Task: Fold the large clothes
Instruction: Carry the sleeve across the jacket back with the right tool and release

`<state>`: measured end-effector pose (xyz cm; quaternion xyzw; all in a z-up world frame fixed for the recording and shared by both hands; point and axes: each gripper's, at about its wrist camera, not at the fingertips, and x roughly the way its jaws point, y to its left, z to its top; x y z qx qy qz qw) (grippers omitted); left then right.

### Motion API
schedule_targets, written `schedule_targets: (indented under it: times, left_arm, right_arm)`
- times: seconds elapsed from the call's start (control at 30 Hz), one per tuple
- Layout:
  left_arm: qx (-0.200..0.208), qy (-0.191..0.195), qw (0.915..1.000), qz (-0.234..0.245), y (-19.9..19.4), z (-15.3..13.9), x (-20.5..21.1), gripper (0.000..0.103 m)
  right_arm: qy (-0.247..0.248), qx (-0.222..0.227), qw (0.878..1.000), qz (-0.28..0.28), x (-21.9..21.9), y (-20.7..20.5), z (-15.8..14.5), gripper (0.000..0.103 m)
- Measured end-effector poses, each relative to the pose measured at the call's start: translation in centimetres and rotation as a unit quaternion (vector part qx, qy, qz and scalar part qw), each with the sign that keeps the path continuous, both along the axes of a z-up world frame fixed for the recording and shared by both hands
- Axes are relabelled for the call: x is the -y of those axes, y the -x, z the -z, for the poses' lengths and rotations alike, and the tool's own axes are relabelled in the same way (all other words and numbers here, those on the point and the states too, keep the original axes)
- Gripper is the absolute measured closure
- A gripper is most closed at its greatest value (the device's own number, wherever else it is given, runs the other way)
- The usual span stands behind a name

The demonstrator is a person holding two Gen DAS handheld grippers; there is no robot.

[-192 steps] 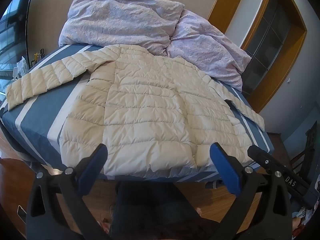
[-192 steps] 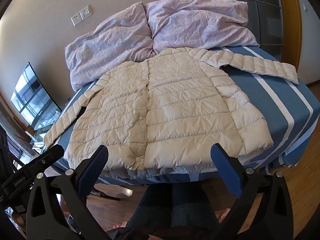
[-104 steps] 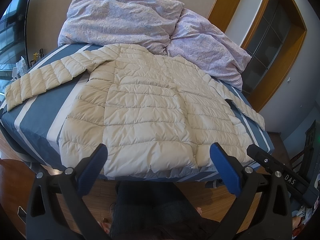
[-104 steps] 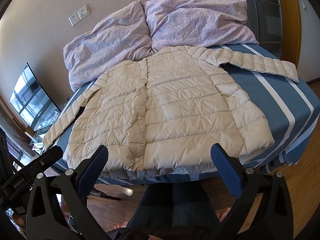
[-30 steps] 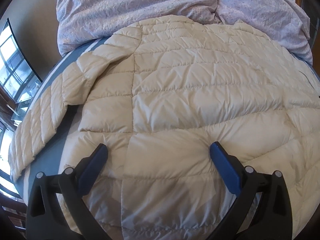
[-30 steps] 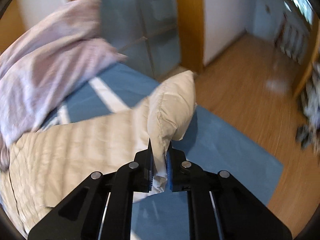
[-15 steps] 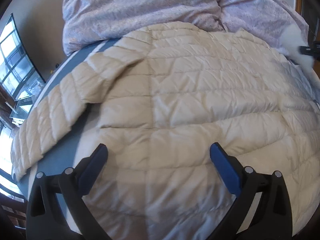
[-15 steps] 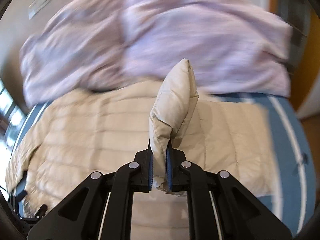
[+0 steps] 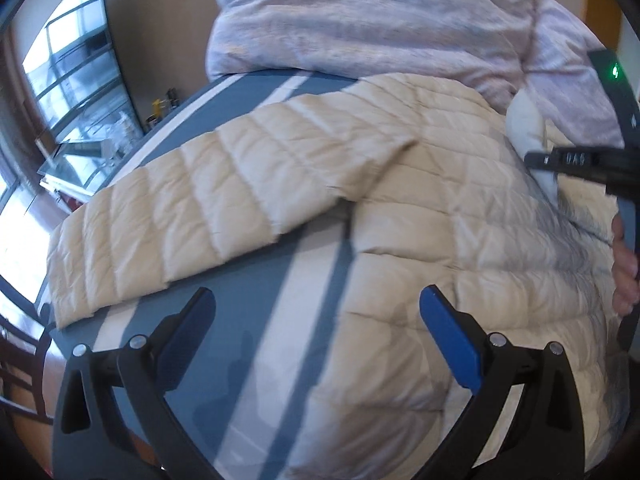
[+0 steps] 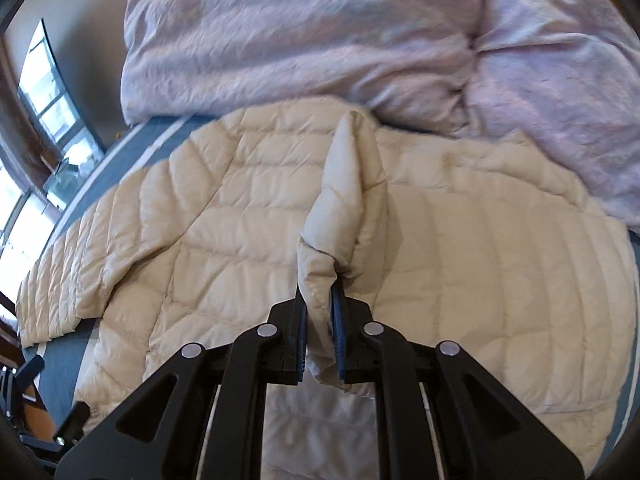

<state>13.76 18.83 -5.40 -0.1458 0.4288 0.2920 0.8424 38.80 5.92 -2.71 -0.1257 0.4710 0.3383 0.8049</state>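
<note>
- The left gripper (image 9: 318, 318) stands spread wide with nothing between its blue pads, over the striped blue bedsheet (image 9: 256, 320) at the jacket's side edge.
- The right gripper (image 10: 320, 320) has the cuff of the jacket's sleeve (image 10: 344, 208) between its pads; its jaws are opening, though the fabric still sits pinched there and rises toward twelve o'clock in the right wrist view.
- The cream quilted jacket (image 10: 480, 264) lies spread flat on the bed, filling the middle ground of both views.
- Its other sleeve (image 9: 192, 208) stretches out toward nine o'clock in the left wrist view, lying flat on the sheet.
- At three o'clock in that view, the right gripper's black body shows with a hand (image 9: 624, 264) around its handle.
- Farthest, at twelve o'clock, a crumpled lilac duvet (image 10: 320, 40) lies bunched beyond the jacket's collar.
- A window (image 9: 68, 80) sits at ten o'clock.
</note>
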Motion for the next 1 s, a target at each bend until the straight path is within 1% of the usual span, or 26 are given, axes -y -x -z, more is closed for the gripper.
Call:
schedule_targets:
  times: [0.03,0.07,0.1,0.13,0.23,0.3,0.33,0.37,0.47,0.5,0.57,0.63,0.7,0.77,0.87,0.93,1.0]
  left_arm:
    - [0.000,0.000,1.0000,-0.006,0.3,-0.1,-0.3,0.002]
    - [0.001,-0.001,1.0000,-0.009,0.5,-0.1,-0.5,0.002]
    - [0.003,-0.002,0.9999,-0.012,0.8,-0.2,-0.7,0.002]
    - [0.005,-0.003,0.9999,-0.015,1.1,-0.2,-1.0,0.002]
    - [0.011,-0.002,0.9995,-0.028,1.8,-0.2,-1.7,0.002]
    - [0.017,0.001,0.9992,-0.037,2.3,-0.3,-2.2,0.002]
    - [0.019,0.002,0.9990,-0.040,2.5,-0.3,-2.4,0.002]
    - [0.021,0.004,0.9988,-0.043,2.7,-0.3,-2.6,0.002]
    - [0.023,0.006,0.9985,-0.048,3.1,-0.2,-2.9,0.002]
    - [0.023,0.006,0.9984,-0.050,3.3,-0.3,-3.0,0.002]
    - [0.024,0.007,0.9983,-0.053,3.5,-0.3,-3.2,0.002]
    - [0.023,0.007,0.9980,-0.058,3.8,-0.4,-3.4,0.002]
    - [0.022,0.007,0.9978,-0.062,4.0,-0.5,-3.7,0.002]
    - [0.021,0.006,0.9976,-0.066,4.3,-0.6,-4.0,0.002]
    - [0.020,0.007,0.9970,-0.074,4.8,-0.7,-4.7,0.002]
    - [0.019,0.005,0.9966,-0.080,5.2,-0.8,-5.2,0.002]
    - [0.015,-0.004,0.9961,-0.087,5.5,-1.0,-5.8,0.002]
  right_arm:
    - [0.007,-0.006,1.000,-0.008,-0.4,0.2,0.3,0.077]
    - [0.009,-0.010,1.000,-0.016,-0.5,0.5,0.3,0.062]
    - [0.004,-0.011,1.000,-0.022,-0.3,0.8,-0.1,0.056]
    - [-0.012,-0.002,1.000,-0.027,0.3,1.2,-0.9,0.050]
    - [-0.061,0.020,0.998,-0.026,2.1,1.6,-3.7,0.050]
    - [-0.103,0.037,0.994,-0.002,4.4,1.0,-5.7,0.050]
    - [-0.106,0.049,0.993,0.019,5.3,0.4,-6.2,0.050]
    - [-0.100,0.055,0.993,0.036,5.8,-0.2,-6.2,0.050]
    - [-0.042,0.063,0.992,0.101,7.2,-2.8,-4.3,0.050]
    - [-0.020,0.062,0.991,0.114,7.3,-3.4,-3.2,0.050]
    - [0.008,0.055,0.991,0.123,7.2,-4.0,-1.6,0.050]
    - [0.023,0.043,0.991,0.123,6.5,-4.0,-0.1,0.050]
    - [0.029,0.039,0.992,0.114,5.5,-3.7,0.5,0.049]
    - [0.030,0.043,0.993,0.105,4.5,-3.2,0.7,0.043]
    - [0.030,0.053,0.994,0.090,3.3,-2.4,0.9,0.038]
    - [0.034,0.053,0.994,0.085,2.6,-2.1,1.4,0.037]
    - [0.040,0.050,0.994,0.085,2.1,-1.9,1.9,0.033]
